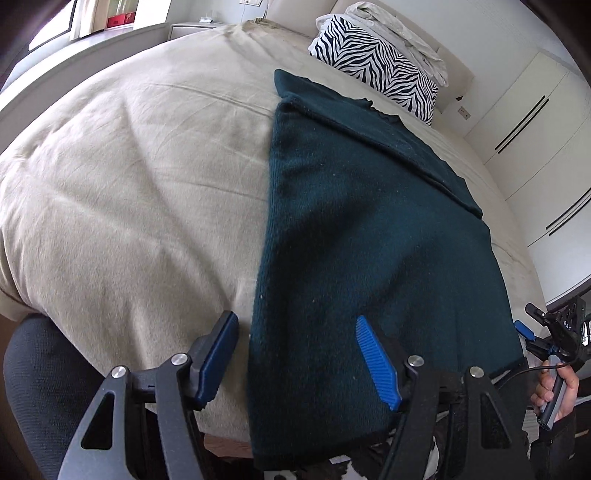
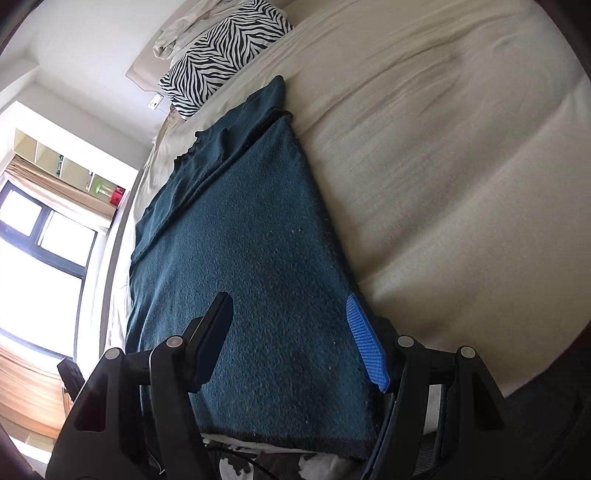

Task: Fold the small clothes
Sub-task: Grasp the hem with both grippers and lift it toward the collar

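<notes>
A dark teal knitted garment (image 1: 369, 229) lies flat on a bed covered with a beige sheet (image 1: 140, 177). In the left wrist view it runs from the bottom centre of the frame up toward the upper middle, with a folded-over panel lying along its right side and a ruffled edge near the top. In the right wrist view the same garment (image 2: 251, 258) fills the centre and lower middle of the frame, its near end hanging over the edge of the bed at the bottom.

The left gripper (image 1: 299, 354) sits at the bottom of its own view with its blue-padded fingers (image 1: 376, 362) spread wide; one finger is over the beige sheet just left of the garment's edge, the other over the teal knit. Nothing is pinched between them. The right gripper (image 2: 291, 339) is at the bottom of its view, its fingers (image 2: 365, 347) likewise spread apart, both over the garment, with the blue pad near the garment's right edge. It also shows at the lower right edge of the left wrist view, where a hand (image 1: 554, 391) grips its handle, just beside the garment's right border.

A zebra-striped black and white pillow (image 1: 376, 62) rests at the head of the bed, in the upper right of the left view, with a crumpled pale cloth (image 1: 399, 29) on top of it. White wardrobe doors (image 1: 532, 122) stand at the right edge. A window (image 2: 40, 251) shows at the left of the right wrist view.
</notes>
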Demonstrator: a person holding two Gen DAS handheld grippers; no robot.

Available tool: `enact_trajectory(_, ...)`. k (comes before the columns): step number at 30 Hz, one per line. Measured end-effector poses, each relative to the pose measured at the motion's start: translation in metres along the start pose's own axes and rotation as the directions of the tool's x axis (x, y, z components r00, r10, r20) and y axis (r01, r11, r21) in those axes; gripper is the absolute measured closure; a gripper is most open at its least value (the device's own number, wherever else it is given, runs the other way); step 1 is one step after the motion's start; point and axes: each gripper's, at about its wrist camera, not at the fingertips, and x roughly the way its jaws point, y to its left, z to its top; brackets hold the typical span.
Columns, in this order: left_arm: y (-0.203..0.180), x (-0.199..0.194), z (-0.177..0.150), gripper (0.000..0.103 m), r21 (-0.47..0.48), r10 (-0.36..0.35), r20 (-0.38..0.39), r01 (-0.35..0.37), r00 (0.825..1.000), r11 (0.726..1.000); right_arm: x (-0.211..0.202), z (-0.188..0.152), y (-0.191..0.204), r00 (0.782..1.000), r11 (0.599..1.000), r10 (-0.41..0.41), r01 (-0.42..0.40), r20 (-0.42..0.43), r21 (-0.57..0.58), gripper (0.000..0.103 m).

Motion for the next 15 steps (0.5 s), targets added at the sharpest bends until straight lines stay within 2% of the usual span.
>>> enact_trajectory(3,0.003,-0.002,-0.007,0.033,-0.006,-0.041,-0.027,0.040,0.999,0.999,-0.010,-0.009,-0.009,0.999,0.999,-0.039,0.040,-0.020,0.013,0.040)
enact_trajectory(6,0.009,-0.005,-0.009,0.033,-0.032,-0.070,-0.043,0.069,0.997,0.997,-0.016,-0.019,-0.018,0.999,0.999,-0.006,0.008,-0.034,0.048,0.040)
enact_trajectory(10,0.009,-0.009,-0.013,0.033,-0.020,-0.072,-0.077,0.070,0.994,0.997,-0.021,-0.026,-0.025,0.999,0.997,0.027,-0.024,-0.039,0.079,0.040)
enact_trajectory(15,0.009,-0.008,-0.021,0.036,-0.018,-0.071,-0.107,0.070,0.992,0.997,-0.025,-0.029,-0.023,0.998,0.996,0.027,-0.023,-0.049,0.084,0.040)
